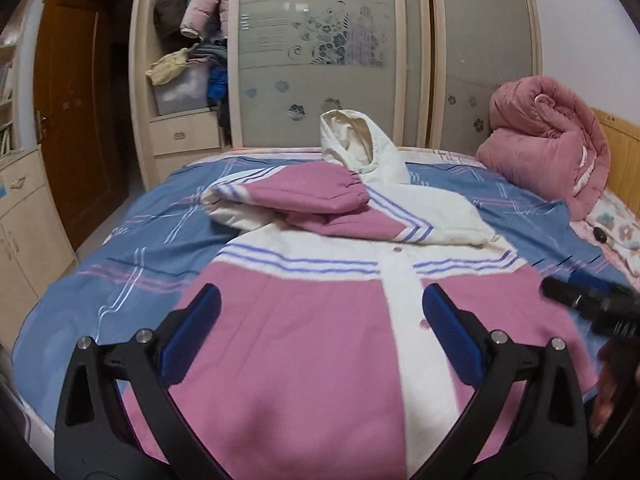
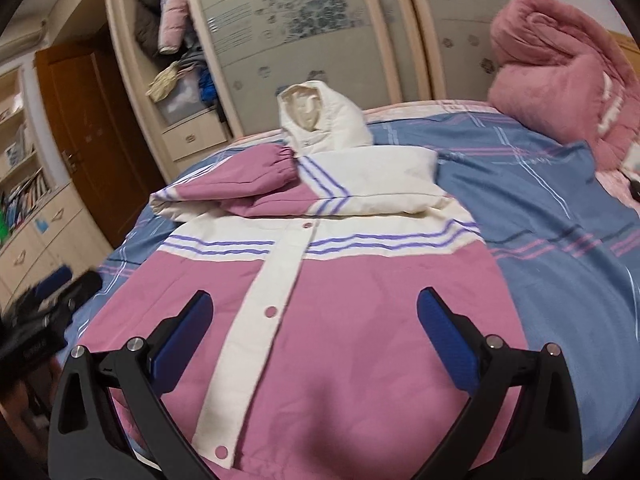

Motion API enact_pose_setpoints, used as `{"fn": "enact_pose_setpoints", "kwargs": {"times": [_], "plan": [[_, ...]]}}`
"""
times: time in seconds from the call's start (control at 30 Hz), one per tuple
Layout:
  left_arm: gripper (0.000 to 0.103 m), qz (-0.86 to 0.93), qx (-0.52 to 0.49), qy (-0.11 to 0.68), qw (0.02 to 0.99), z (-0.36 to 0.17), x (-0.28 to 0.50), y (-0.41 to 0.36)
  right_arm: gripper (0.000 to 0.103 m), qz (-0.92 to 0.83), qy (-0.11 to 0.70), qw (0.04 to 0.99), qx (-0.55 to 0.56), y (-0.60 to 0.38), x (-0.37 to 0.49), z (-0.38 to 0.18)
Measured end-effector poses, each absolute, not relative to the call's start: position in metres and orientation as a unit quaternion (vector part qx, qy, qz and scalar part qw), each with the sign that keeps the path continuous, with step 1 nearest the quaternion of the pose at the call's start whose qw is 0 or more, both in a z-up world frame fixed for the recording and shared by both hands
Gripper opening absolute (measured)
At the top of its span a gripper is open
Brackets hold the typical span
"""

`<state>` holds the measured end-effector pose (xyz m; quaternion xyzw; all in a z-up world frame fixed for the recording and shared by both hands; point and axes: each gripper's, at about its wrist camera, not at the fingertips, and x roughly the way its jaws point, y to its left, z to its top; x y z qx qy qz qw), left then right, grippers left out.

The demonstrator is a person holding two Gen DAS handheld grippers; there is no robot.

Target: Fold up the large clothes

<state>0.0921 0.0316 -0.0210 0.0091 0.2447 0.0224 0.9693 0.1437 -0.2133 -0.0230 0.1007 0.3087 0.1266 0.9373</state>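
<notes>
A pink and white hooded jacket (image 1: 312,320) lies front up on the bed, hood (image 1: 352,140) at the far end. Both sleeves are folded across its chest, the left sleeve (image 1: 304,192) on top. My left gripper (image 1: 320,312) is open and empty above the jacket's lower pink part, left of the white button placket. My right gripper (image 2: 314,320) is open and empty above the same lower part (image 2: 340,340), right of the placket (image 2: 276,280). The right gripper also shows at the right edge of the left wrist view (image 1: 588,296), and the left gripper at the left edge of the right wrist view (image 2: 52,292).
The bed has a blue striped cover (image 1: 120,256). A rolled pink quilt (image 1: 552,148) lies at the far right by the wooden headboard (image 1: 620,136). A wardrobe with sliding glass doors (image 1: 320,48) stands behind the bed. Its open section (image 1: 188,40) holds clothes. A brown door (image 1: 76,108) is at the left.
</notes>
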Motion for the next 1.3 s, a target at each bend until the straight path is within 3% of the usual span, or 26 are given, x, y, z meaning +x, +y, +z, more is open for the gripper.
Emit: {"fn": "enact_pose_setpoints", "kwargs": {"times": [0.23,1.3], "plan": [[0.101,0.038,-0.001,0.293,0.955,-0.041,0.105,0.046,0.102,0.094,0.298,0.945,0.096,-0.228,0.13,-0.029],[0.101,0.03,0.017,0.291,0.956,-0.045,0.103,0.051,0.102,0.084,0.305,0.947,0.058,-0.198,0.137,-0.043]]}}
